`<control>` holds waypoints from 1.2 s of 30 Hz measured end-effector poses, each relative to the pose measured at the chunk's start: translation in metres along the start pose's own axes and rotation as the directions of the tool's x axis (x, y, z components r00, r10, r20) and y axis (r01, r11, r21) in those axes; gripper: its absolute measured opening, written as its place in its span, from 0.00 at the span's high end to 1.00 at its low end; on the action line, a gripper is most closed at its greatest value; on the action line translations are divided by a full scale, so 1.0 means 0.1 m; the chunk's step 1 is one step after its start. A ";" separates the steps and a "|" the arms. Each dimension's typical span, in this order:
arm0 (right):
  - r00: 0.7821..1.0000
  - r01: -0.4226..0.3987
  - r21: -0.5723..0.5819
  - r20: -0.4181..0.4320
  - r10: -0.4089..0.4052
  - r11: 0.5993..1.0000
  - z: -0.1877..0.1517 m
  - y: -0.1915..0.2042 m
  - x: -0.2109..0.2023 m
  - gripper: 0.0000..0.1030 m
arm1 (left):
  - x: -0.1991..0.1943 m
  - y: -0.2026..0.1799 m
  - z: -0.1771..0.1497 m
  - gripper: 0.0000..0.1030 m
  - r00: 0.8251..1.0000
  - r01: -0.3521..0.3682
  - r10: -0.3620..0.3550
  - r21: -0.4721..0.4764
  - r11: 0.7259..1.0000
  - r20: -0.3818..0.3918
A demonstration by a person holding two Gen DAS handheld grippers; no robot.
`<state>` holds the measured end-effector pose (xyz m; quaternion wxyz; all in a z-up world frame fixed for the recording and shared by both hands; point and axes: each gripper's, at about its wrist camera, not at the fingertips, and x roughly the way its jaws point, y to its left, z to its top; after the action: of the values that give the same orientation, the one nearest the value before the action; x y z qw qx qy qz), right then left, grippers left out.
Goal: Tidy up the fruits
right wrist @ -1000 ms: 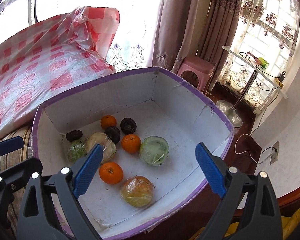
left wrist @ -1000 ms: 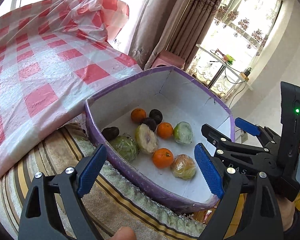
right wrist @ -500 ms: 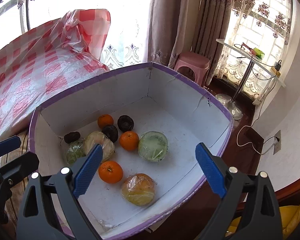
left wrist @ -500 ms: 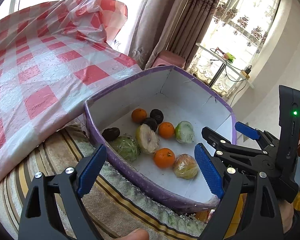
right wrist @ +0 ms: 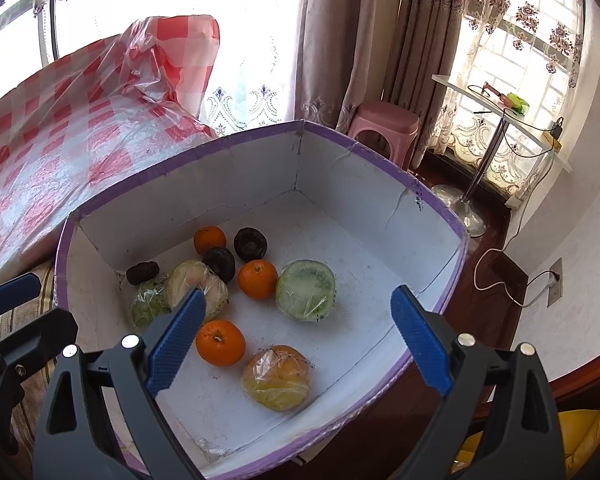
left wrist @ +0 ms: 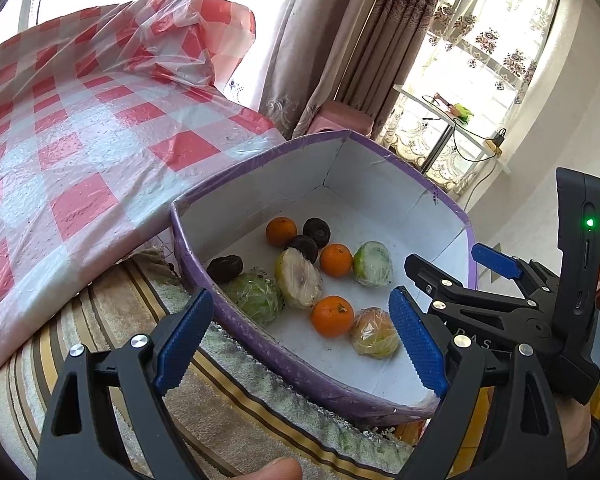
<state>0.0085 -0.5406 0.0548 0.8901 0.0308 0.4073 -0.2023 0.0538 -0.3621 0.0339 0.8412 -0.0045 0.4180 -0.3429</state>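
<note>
From the left wrist camera, the left gripper (left wrist: 300,336) has its jaws wide apart and holds nothing, up over the near purple edge of the box (left wrist: 260,344), and the right gripper (left wrist: 488,276) sits by the box's right edge. From the right wrist camera, the right gripper (right wrist: 296,340) is wide too and holds nothing; the fruits bunch on the left of the box floor, with an orange (right wrist: 220,342) and a wrapped fruit (right wrist: 277,377) nearest, and the far right floor is bare white.

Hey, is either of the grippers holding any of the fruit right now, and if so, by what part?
Nothing is held. The left gripper and the right gripper are both open and empty above the purple box; all the fruit lies on its floor.
</note>
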 end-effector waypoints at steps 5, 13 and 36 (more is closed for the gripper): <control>1.000 0.001 0.004 0.001 -0.001 1.000 -0.01 0.00 0.01 0.09 | 0.01 -0.01 0.00 0.16 1.000 -0.002 0.002 0.003 1.000 -0.001; 1.000 0.000 0.006 -0.002 0.000 1.000 -0.02 0.00 0.02 0.09 | 0.02 -0.01 -0.01 0.16 1.000 -0.003 0.003 0.004 1.000 -0.003; 1.000 0.000 0.005 -0.005 0.000 1.000 -0.02 0.01 0.03 0.09 | 0.02 -0.01 -0.01 0.16 1.000 -0.003 0.003 0.003 1.000 -0.004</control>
<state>0.0091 -0.5402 0.0512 0.8891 0.0333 0.4088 -0.2031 0.0536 -0.3641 0.0324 0.8410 -0.0019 0.4190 -0.3424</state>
